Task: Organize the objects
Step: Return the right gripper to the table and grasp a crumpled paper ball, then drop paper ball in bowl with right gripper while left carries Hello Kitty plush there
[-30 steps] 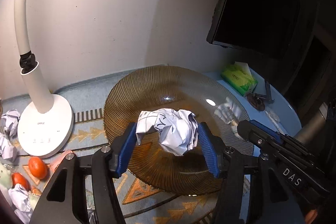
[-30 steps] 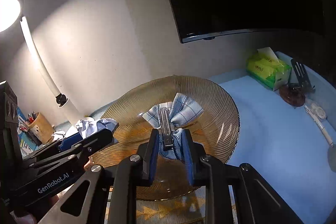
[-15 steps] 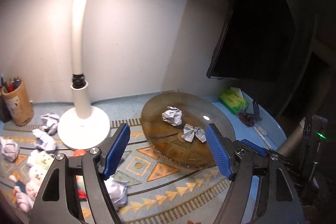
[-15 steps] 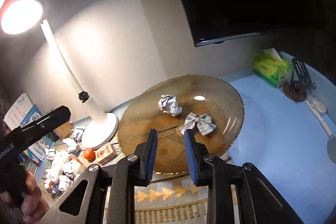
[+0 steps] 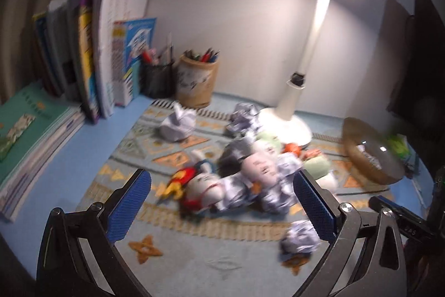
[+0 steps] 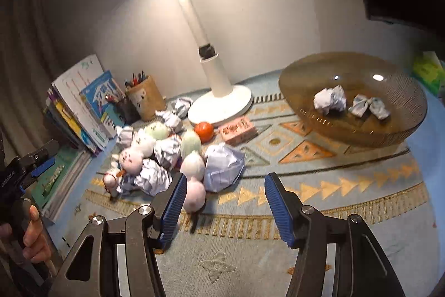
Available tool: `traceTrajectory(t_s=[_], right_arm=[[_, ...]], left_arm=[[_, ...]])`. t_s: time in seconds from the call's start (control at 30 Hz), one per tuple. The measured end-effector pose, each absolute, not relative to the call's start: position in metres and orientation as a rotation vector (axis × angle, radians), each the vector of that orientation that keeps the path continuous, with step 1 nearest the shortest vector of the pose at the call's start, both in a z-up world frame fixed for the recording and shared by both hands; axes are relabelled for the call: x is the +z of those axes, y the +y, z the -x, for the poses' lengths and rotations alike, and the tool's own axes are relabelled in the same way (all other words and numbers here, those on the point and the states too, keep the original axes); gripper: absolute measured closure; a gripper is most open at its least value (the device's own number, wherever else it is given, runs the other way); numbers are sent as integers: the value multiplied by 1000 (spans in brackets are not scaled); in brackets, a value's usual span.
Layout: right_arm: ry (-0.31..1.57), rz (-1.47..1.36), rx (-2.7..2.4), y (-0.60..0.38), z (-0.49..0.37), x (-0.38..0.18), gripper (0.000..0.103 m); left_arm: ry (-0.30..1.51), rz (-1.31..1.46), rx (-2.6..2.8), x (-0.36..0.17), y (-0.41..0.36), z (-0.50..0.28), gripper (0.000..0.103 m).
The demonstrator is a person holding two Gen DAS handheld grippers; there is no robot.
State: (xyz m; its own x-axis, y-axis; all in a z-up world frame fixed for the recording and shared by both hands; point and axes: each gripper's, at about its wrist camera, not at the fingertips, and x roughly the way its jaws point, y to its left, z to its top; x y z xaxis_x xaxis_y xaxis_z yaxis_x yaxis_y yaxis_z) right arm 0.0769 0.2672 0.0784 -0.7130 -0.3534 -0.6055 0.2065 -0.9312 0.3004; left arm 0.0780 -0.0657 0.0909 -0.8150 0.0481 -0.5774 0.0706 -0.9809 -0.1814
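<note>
Both grippers have swung away from the amber plate (image 6: pixel 353 130), where a paper ball (image 6: pixel 329 100) and bow (image 6: pixel 368 107) now lie; left gripper (image 5: pixel 222 208) and right gripper (image 6: pixel 224 206) fingers are opening, empty, above bare mat (image 6: pixel 319 202) beside the clutter pile (image 6: pixel 167 155).

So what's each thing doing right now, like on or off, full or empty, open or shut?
Lamp: switched on, glowing.
Amber plate: holds a crumpled paper ball and a plaid bow.
Pen cup: upright, full of pens.
Books: standing, leaning.
Left gripper: opening, nothing between its jaws.
Right gripper: opening, nothing held.
</note>
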Motion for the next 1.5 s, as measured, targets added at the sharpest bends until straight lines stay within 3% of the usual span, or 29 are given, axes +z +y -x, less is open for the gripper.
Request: traceTrajectory(t_s=[0.2, 0.4, 0.6, 0.77, 0.87, 1.0, 1.17, 1.23, 1.27, 1.3, 1.33, 1.5], right_arm=[[-208, -1072, -2618, 244, -69, 38, 46], [-153, -1073, -2613, 237, -69, 36, 43], [-257, -1091, -2420, 213, -80, 38, 43], [-233, -1141, -2341, 178, -75, 33, 43], [-215, -1166, -2336, 168, -71, 27, 43], [-193, -1202, -2338, 162, -65, 22, 43], [-212, -1242, -2316, 154, -53, 16, 43], [-203, -1236, -2325, 152, -51, 15, 43], [-189, -1233, -2328, 150, -51, 15, 43], [-176, -1230, -2335, 149, -52, 15, 46], [-163, -1223, -2342, 148, -53, 15, 55], [-102, -1135, -2367, 144, -63, 23, 57]], left_arm=[[285, -1044, -2873, 29, -89, -80, 1], [268, -1120, -2884, 25, -87, -72, 2], [678, -1221, -2905, 36, -124, -43, 2], [856, -1480, -2799, 12, -137, 5, 24], [964, -1523, -2788, 3, -134, 16, 24], [927, -1529, -2797, 4, -122, 22, 24], [685, -1496, -2827, 6, -101, 28, 25], [676, -1477, -2833, 5, -99, 28, 25], [684, -1475, -2838, 5, -101, 27, 31], [713, -1481, -2845, 5, -102, 26, 48], [750, -1493, -2841, 3, -105, 25, 48], [798, -1414, -2875, 8, -111, 5, 52]])
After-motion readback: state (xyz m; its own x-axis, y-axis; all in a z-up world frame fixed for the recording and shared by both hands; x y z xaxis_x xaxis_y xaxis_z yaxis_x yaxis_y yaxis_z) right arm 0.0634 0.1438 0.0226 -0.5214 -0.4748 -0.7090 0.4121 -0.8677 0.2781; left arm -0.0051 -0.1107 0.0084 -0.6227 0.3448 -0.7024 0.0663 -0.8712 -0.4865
